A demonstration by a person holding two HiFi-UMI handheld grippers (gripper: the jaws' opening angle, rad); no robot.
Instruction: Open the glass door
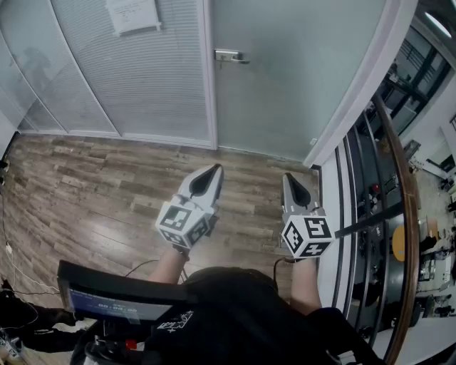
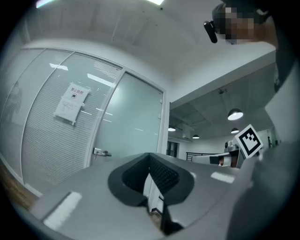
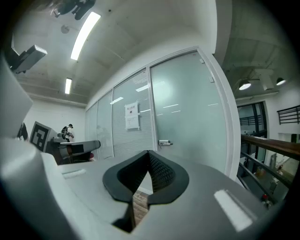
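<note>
While my left gripper (image 1: 213,170) and right gripper (image 1: 288,178) sit closed, empty, I judge the glass door (image 1: 299,93) heavy, best gripped by the handle (image 1: 229,56) ahead.

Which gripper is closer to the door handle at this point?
Left, narrowly. In the head view the left gripper is almost straight in front of the door handle, well short of it; the right gripper is alongside, further right.

Grey-brown wood planks cover the floor (image 1: 92,178), glossy with reflected light. A partition wall of ribbed, blind-backed glass panels (image 1: 142,78) carries a paper notice (image 1: 132,14). At the right, a wooden handrail (image 1: 410,214) tops a dark railing. A tube light (image 3: 85,35) and round lamps (image 2: 235,114) light the pale concrete ceiling.
</note>
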